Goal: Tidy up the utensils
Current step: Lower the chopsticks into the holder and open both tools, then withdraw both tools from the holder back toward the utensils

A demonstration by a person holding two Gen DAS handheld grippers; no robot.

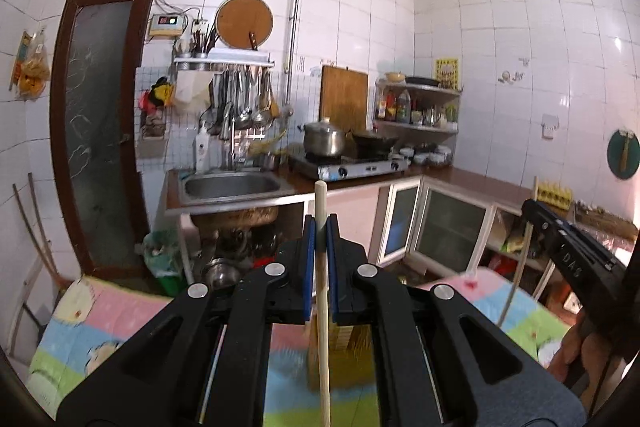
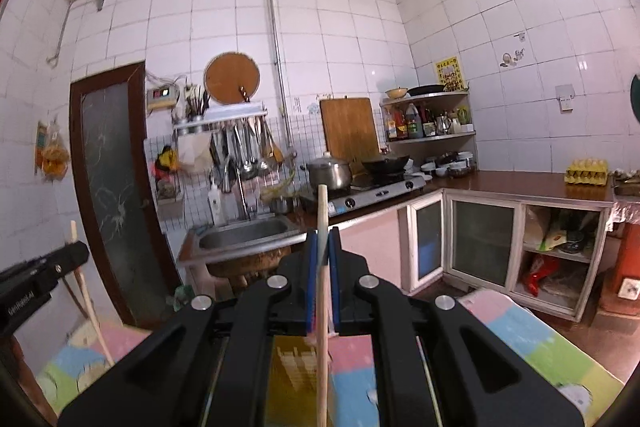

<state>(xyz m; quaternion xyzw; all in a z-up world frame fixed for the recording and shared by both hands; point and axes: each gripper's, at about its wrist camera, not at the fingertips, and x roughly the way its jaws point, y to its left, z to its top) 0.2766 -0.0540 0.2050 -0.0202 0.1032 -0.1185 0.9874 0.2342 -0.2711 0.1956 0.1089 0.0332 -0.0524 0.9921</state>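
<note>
Each gripper carries one wooden chopstick. The left chopstick (image 1: pixel 322 291) stands near upright between the blue pads of the left gripper (image 1: pixel 320 233), its blunt end rising above the jaws and its length running down past them. The right chopstick (image 2: pixel 322 291) sits the same way in the right gripper (image 2: pixel 323 239). Both pairs of jaws are pressed together, pinching their sticks.

Judgement: the step in hand is carrying, with both sticks picked up and held clear of the patterned mat (image 1: pixel 92 323) below. A yellowish slotted container (image 2: pixel 296 367) lies blurred beneath the right gripper; what it is cannot be told for certain.

The next move likely calls for lowering each stick tip-first into a holder, keeping it upright, then releasing. The sink (image 1: pixel 232 185) and stove (image 1: pixel 352 165) stand well apart, beyond.
</note>
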